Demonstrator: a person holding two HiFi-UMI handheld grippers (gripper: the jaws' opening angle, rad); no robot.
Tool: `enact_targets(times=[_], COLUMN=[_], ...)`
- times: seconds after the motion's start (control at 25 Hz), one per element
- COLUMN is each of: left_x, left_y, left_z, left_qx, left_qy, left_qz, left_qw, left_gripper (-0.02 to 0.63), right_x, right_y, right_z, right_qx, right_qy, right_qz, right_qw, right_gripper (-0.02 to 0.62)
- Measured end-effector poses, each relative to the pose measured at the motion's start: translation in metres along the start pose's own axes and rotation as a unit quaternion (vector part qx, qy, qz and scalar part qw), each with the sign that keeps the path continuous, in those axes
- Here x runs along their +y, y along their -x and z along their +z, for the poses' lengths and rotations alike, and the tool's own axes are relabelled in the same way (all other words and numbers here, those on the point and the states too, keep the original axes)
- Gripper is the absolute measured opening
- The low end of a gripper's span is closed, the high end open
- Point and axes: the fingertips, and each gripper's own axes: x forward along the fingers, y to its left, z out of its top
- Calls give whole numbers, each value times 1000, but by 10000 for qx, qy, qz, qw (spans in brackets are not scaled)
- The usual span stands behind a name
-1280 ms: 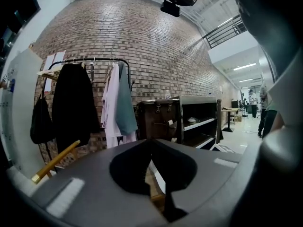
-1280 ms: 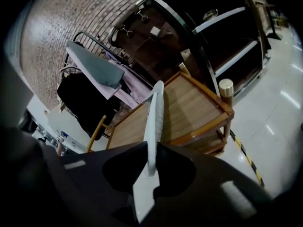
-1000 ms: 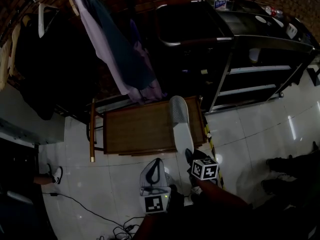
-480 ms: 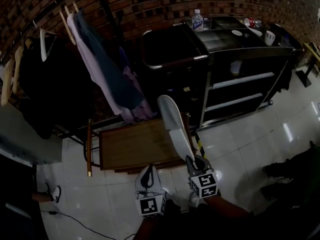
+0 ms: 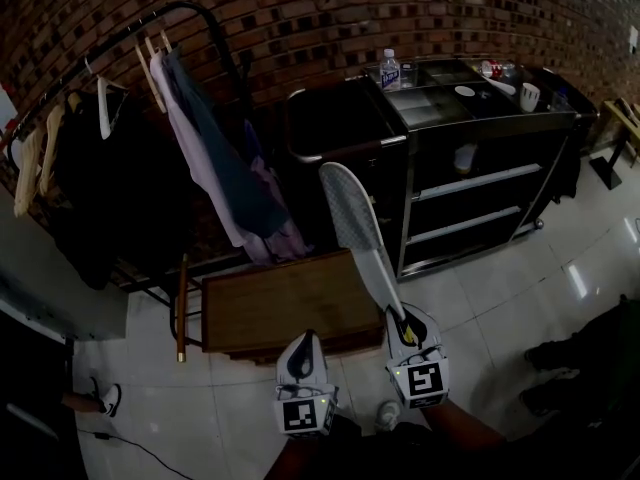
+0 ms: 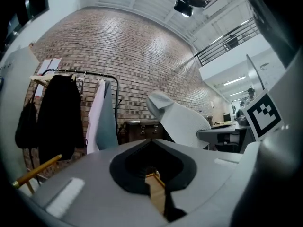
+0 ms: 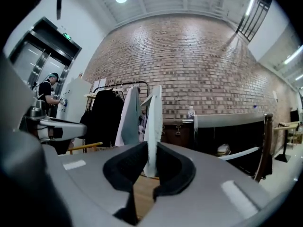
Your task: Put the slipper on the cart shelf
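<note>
Showing only in the head view: the whole length of the pale grey flat slipper (image 5: 355, 223) is seen, slanting up and away from the right gripper (image 5: 402, 320). Its far end is raised in front of the black metal cart (image 5: 500, 128), and no shelf is touched.
Right gripper view: the slipper (image 7: 153, 122) is seen edge-on as a thin upright strip. Its near end is pinched between the narrowly set jaws of the right gripper (image 7: 149, 148).
Left gripper view: the jaws of the left gripper (image 6: 152, 140) are drawn together with nothing between them. The slipper (image 6: 182, 122) is shown broadside to the right.
Left gripper, head view: the left gripper (image 5: 300, 343) is held beside the right one, over the front edge of the low brown wooden table (image 5: 260, 308).
Surroundings: a clear plastic water bottle (image 5: 391, 69) stands at the left rear corner of the cart's top. A curved black clothes rail (image 5: 120, 48) carries dark and pale pink garments before the red-brown brick wall (image 5: 300, 8).
In the way: a dark box with a curved chrome bar (image 5: 340, 118) stands at the cart's left end, behind the slipper's tip.
Materials: the slipper is thin, matte and round-ended. The cart's shelves are pale-edged. The white tiled floor (image 5: 500, 288) is glossy. The grippers are smooth grey shells with black pads.
</note>
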Motion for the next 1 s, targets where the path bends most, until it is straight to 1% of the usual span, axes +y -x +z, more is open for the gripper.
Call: enact_targets(times=[0.08, 0.2, 0.28, 0.44, 0.6, 0.8, 0.88, 1.0], left_x=[-3, -3, -2, 1, 8, 11, 8, -3], left_y=[0, 0, -4, -14, -24, -38, -43, -54], left_z=[4, 6, 6, 5, 7, 7, 3, -7], left_qx=[-19, -41, -57, -30, -2, -95, -37, 102], left_qy=[-47, 30, 30, 59, 134, 87, 87, 92], left_qz=[20, 18, -80, -290, -487, -719, -778, -823], left_qw=[10000, 10000, 9999, 9996, 9987, 9973, 9969, 9965], left_gripper=[15, 17, 17, 17, 17, 17, 17, 17], right_x=[0, -1, -3, -3, -3, -9, -17, -40], right_y=[3, 7, 9, 7, -1, -3, 0, 8], right_z=[3, -2, -9, 1, 5, -13, -23, -41], right_qx=[-23, 48, 127, 248, 351, 564, 687, 888], right_qy=[57, -5, -73, 292, 333, 303, 288, 270], right_qz=[9, -2, -75, -209, -389, -657, -766, -941], right_qw=[10000, 10000, 9999, 9990, 9981, 9958, 9943, 9912], right_gripper=[44, 46, 46, 46, 46, 46, 46, 46])
